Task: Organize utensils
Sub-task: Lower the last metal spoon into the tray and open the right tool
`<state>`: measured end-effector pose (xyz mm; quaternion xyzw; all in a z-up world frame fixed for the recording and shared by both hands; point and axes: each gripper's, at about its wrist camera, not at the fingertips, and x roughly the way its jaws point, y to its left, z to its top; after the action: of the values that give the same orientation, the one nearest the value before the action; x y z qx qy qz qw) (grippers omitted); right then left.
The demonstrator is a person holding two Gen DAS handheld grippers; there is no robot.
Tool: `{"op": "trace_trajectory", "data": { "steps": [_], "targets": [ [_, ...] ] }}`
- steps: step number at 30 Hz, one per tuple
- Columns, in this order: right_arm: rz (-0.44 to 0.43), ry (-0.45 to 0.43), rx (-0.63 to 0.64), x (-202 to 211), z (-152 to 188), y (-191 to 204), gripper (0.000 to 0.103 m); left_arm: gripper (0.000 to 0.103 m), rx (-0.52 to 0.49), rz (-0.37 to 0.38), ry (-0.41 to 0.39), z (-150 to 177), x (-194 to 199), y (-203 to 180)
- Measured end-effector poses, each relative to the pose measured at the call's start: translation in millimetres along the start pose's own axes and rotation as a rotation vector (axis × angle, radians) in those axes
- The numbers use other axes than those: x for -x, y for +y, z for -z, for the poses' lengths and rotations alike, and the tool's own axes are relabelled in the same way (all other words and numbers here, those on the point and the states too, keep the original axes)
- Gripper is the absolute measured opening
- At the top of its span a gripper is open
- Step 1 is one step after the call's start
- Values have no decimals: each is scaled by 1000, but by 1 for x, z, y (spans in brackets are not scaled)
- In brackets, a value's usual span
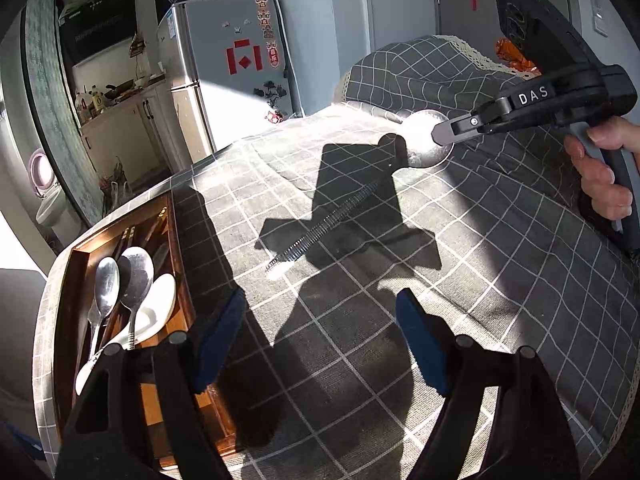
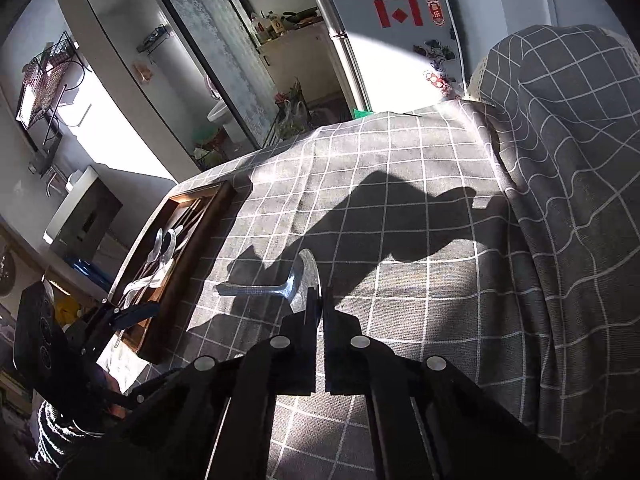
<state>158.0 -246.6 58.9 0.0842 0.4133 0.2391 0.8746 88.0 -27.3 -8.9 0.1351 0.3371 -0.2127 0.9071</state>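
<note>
From my left wrist I see one wooden tray [image 1: 182, 280] at the table's [image 1: 500, 280] left edge, on the grey checked cloth. It holds three spoons: two metal spoons [image 1: 107, 280] and one white ceramic spoon [image 1: 158, 308], bowls towards the far end. Dark sticks lie under them; I cannot count those. My left tongs [image 1: 320, 340] hang wide with blue pads, nothing between them, over bare cloth by the tray. Towards the far right corner lies one metal ladle [image 1: 424, 140], round bowl in the sun, ribbed handle running back into shadow. My right tongs [image 1: 442, 136] have their grey tips on that bowl, a hand [image 1: 600, 172] on the grip.

From my right wrist I see what that view cannot: my right tongs [image 2: 320, 304] have their jaws pinched tight on the ladle's [image 2: 296, 284] bowl rim, the bowl edge-on, the handle pointing left towards the tray [image 2: 216, 204]. My left tongs [image 2: 136, 312] show at the tray's near end.
</note>
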Motion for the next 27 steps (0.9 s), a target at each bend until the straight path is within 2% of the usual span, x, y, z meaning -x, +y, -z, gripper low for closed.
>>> {"op": "trace_trajectory", "data": {
  "steps": [5,6,7,9,12,16,21,27],
  "targets": [
    [-53,-40,132,50,-8,37,1,81,3,37,-30,-11,1,-6],
    [-54,-44,163,58,-9,46,1,77,3,44,-39,-14,2,-8],
    [-45,-49,190,64,-10,54,1,70,2,44,-50,-16,4,-10],
    [-30,-62,234,73,-15,71,1,22,16,54,-33,-19,7,-10],
    [-24,-67,284,72,-26,95,1,18,10,39,-34,-15,24,-9],
    [-58,-49,349,43,-39,137,1,15,42,-15,-15,2,46,9],
    [-125,-10,403,-20,-57,189,2,14,150,-109,33,28,62,62],
    [-194,80,357,-102,-77,218,2,15,294,-171,84,53,62,125]
  ]
}}
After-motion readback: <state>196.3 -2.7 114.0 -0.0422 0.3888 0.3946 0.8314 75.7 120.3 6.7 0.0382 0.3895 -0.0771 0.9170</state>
